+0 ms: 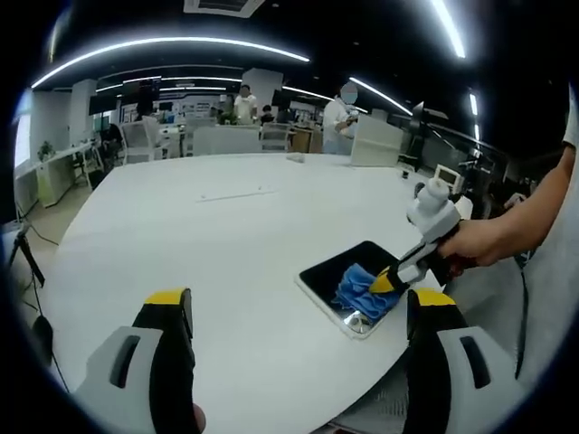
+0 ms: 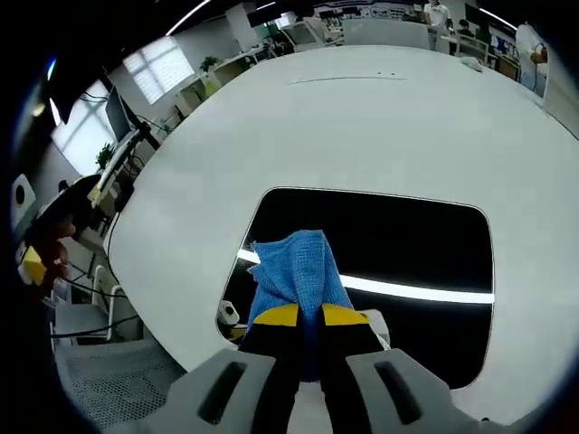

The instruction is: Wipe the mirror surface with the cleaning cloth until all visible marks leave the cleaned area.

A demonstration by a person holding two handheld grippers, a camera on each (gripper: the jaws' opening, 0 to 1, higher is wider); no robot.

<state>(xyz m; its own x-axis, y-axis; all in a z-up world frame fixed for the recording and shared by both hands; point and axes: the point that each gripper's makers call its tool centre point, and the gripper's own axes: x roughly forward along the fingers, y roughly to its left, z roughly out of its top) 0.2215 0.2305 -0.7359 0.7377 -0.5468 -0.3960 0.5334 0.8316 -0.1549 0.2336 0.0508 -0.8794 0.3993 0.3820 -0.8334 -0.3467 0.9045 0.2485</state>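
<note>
my right gripper (image 2: 309,318) is clamped on the blue cleaning cloth (image 2: 297,271), its yellow-tipped jaws pinched close together with the fabric bunched between them and fanning out ahead. the cloth sits on the mirror (image 2: 398,244), a dark rounded rectangle lying flat on the white table (image 2: 362,117), near the table's edge closest to me.

what the next stroke turns on, as i judge it: the cloth rests at the near-left part of the glass in the right gripper view, and the mirror's long axis runs across that view, left to right. most of the dark surface lies ahead and to the right of my jaws, so the wipe wants to travel that way, along the length. i can't make out any marks on the glass; it carries a bright reflected strip of ceiling light, which could hide smears.

my left gripper (image 1: 298,312) is off the work, jaws wide apart and holding nothing, hovering above bare table (image 1: 226,235). the right one is plainly the nearer to the mirror.

the left gripper view gives me what the right cannot: the right gripper (image 1: 391,280) from outside, slanting down onto the cloth (image 1: 362,287), and the mirror (image 1: 348,267) sitting near the table's rim. the right gripper view alone shows the mirror's whole outline.
</note>
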